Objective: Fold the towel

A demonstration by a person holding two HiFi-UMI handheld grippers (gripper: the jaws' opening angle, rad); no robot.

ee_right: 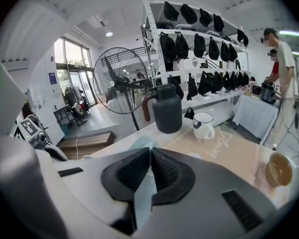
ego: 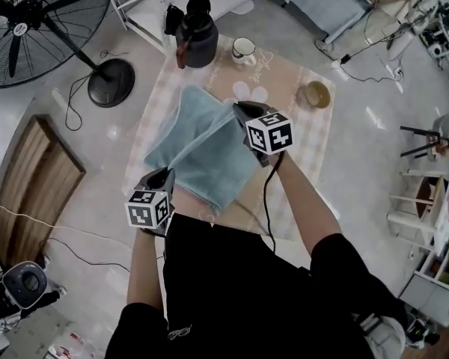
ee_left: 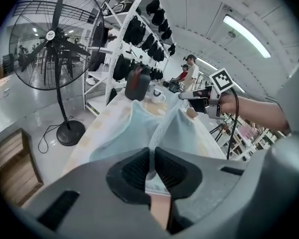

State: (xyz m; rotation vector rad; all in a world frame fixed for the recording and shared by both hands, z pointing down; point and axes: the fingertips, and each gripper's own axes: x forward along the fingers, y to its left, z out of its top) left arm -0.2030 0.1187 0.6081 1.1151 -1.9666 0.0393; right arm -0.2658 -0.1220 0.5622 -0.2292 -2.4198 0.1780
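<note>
My left gripper (ego: 165,174) is pinched tight on a near corner of the towel (ego: 198,155), blue cloth squeezed thin between its pads. The towel lies partly on the checked tablecloth (ego: 310,137), one edge raised and stretched between my two tools (the far end is flat, just short of the dark jug (ego: 197,40)). My right gripper (ego: 239,109) is clamped on that edge's other end, above the towel's middle. I judge this mid-fold; next, lay both corners evenly on the far edge, then release.
</note>
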